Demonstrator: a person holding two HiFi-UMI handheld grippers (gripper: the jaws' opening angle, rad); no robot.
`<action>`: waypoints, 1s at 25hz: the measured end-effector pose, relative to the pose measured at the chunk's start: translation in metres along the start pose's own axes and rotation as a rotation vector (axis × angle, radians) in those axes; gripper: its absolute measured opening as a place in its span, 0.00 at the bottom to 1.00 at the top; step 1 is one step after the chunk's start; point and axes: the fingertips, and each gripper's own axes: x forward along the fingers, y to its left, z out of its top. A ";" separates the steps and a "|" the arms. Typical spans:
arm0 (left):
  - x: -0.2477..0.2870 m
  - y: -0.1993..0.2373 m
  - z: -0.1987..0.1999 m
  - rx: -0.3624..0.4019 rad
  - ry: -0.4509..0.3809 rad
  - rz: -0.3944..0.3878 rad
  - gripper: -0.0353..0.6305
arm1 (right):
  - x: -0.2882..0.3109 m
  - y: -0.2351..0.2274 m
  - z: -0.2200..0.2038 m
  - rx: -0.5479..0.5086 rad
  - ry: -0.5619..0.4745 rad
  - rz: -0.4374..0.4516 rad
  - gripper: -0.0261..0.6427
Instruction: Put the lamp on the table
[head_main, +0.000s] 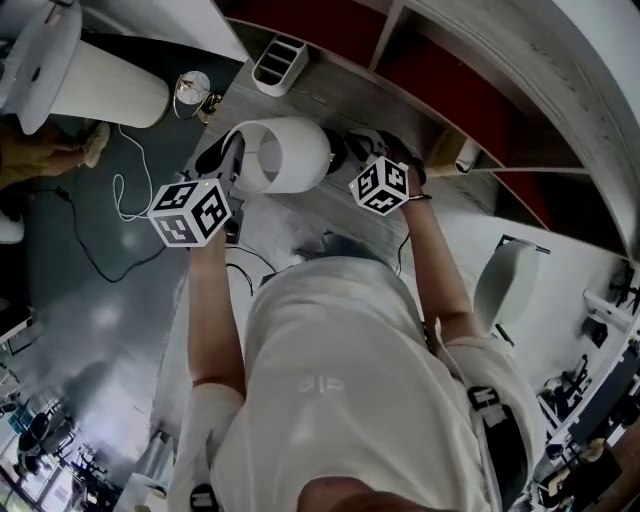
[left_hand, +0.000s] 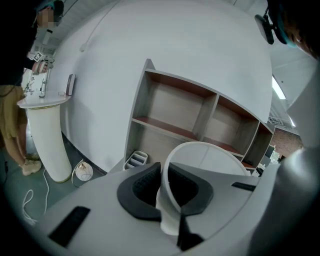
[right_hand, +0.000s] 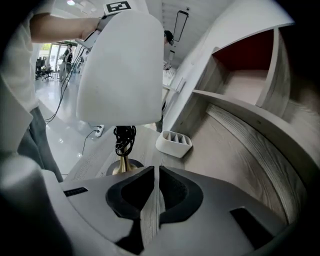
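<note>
The lamp has a white drum shade (head_main: 290, 155) and a brass stem (right_hand: 122, 164) with a coil of black cable (right_hand: 122, 140) round it. Its foot stands on the wooden table (head_main: 335, 100). My left gripper (left_hand: 165, 186) is shut on the rim of the shade (left_hand: 210, 160), and the white edge sits pinched between the black pads. To the shade's right in the head view is my right gripper (head_main: 350, 150). In its own view the right gripper (right_hand: 156, 172) is shut with nothing between the pads, and the shade (right_hand: 122, 70) hangs ahead and to the left.
A white divided organiser tray (right_hand: 174, 144) sits on the table past the lamp. An open shelf unit (left_hand: 200, 115) lines the table's back. On the floor at left are a white pedestal (head_main: 100, 85), a small round object (head_main: 192, 90) and cables. A white chair (head_main: 505, 285) stands at right.
</note>
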 end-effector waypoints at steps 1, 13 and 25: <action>0.003 -0.003 0.001 0.000 0.001 -0.010 0.11 | -0.005 -0.002 -0.001 0.010 0.002 -0.015 0.12; 0.033 -0.044 0.012 0.030 0.040 -0.076 0.13 | -0.064 -0.026 -0.016 0.192 0.019 -0.179 0.11; 0.053 -0.080 0.019 0.063 0.055 -0.065 0.17 | -0.111 -0.031 -0.032 0.279 0.003 -0.252 0.11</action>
